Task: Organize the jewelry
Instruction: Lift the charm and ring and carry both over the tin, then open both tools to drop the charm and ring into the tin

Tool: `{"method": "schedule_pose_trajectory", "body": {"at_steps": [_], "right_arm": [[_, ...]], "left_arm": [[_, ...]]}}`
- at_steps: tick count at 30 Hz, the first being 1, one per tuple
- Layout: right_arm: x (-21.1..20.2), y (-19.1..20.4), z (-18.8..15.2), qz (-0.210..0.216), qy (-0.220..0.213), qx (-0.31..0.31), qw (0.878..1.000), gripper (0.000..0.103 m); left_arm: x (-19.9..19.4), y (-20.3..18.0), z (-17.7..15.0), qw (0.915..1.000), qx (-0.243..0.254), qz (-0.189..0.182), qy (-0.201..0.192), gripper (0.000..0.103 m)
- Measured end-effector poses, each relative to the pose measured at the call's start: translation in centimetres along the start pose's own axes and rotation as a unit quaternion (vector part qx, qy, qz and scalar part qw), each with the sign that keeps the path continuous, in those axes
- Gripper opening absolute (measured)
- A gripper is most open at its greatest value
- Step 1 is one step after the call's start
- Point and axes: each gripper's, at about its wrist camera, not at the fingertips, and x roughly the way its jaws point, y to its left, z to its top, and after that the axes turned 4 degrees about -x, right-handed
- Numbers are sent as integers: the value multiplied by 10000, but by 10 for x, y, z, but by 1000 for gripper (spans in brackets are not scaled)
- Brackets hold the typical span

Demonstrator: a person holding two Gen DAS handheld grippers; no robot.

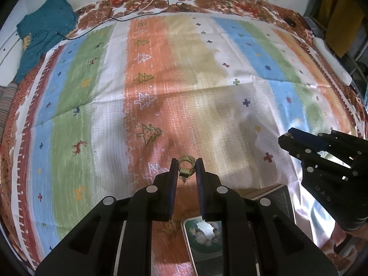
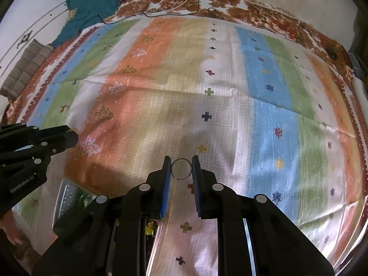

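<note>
Left wrist view: my left gripper (image 1: 186,166) pinches a coiled gold wire ring (image 1: 186,162) above the striped cloth (image 1: 92,92). Right gripper (image 2: 181,166) clamps a thin open metal hoop (image 2: 181,169). I'd lower gently toward the near tray (image 1: 187,234), releasing low.

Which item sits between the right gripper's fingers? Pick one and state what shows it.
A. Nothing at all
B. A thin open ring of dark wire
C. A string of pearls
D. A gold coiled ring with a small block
B: in the right wrist view the right gripper pinches a thin ring with a gap at its lower edge; the gold coiled ring is in the left gripper.
</note>
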Motion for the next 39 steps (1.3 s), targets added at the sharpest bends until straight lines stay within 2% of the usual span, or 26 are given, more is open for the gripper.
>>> {"method": "schedule_pose_trajectory", "body": {"at_steps": [13,39], "right_arm": [[-16,7,-16,-8,-91,32,10000,19],[-54,37,-53,281,-315,-152,9990,19]], "left_arm": [[-25,-9,-16,9997,3,-176,-171,15],[-67,-18,-62,9982,-73,-388,-456,15]]}}
